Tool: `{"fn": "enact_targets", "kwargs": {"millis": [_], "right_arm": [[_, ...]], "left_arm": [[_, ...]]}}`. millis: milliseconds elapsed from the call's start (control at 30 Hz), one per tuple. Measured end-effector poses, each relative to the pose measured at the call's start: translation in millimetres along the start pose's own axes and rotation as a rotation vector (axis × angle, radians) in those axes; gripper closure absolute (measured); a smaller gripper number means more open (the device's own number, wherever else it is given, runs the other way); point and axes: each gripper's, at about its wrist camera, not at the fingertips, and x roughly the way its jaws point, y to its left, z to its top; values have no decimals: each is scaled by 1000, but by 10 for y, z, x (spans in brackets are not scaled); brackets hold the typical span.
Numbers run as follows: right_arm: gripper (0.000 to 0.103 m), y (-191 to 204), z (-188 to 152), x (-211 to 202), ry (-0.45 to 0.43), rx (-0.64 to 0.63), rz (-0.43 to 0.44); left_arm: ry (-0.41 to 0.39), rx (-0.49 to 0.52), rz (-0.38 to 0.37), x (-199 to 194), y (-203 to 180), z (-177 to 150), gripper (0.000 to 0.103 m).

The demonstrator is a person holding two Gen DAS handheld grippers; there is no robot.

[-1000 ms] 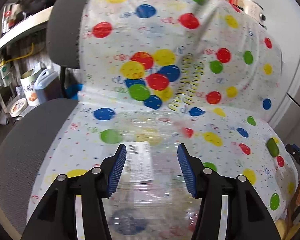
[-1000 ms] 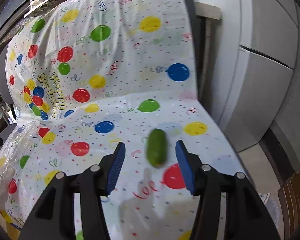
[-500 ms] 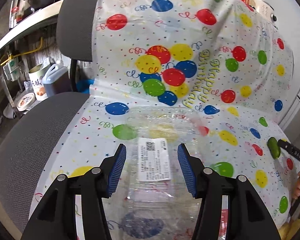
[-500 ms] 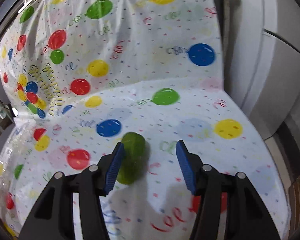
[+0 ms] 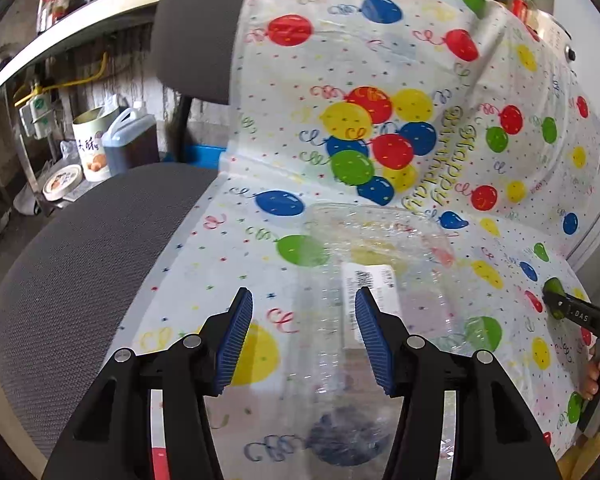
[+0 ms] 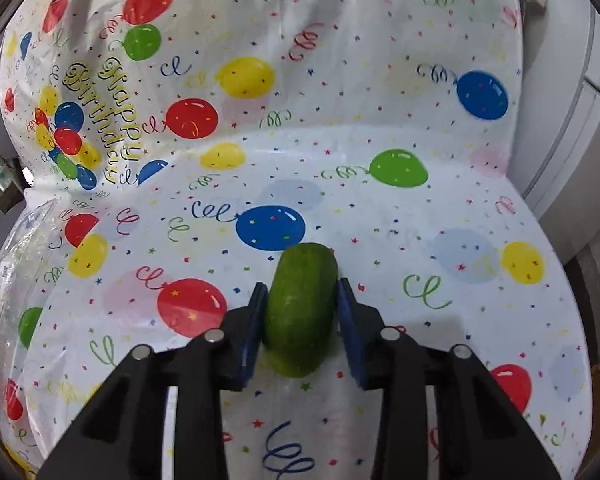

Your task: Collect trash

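Leftward, clear plastic container (image 6: 8, 280) beside cucumber (image 6: 302, 308)

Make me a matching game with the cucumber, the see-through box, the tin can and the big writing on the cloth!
Things:
1. cucumber
2. clear plastic box
3. tin can
4. "Happy Birthday" writing

Places or colours:
A. on the floor beside the chair
B. between the pads of the right gripper, whose jaws are closing
C. yellow
D. lying in front of the open left gripper

Pairs: 1-B, 2-D, 3-A, 4-C
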Motion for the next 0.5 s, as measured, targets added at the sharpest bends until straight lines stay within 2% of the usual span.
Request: {"fn": "enact_targets", "kwargs": {"millis": [233, 300, 433, 467, 500], "right_arm": [[70, 165, -80, -497, -117, -10, 3], [71, 200, -120, -641, -142, -17, 8], [70, 260, -148, -836, -168, -25, 29], [70, 273, -153, -879, -175, -29, 35], [70, 290, -158, -919, -182, -29, 41]], "left_arm": [[65, -9, -45, 156, 114, 2, 51], [87, 10, -62, 219, 78, 5, 59], [128, 44, -80, 354, 18, -9, 67], [131, 47, -85, 367, 13, -9, 71], [133, 51, -92, 365, 12, -9, 79]]}}
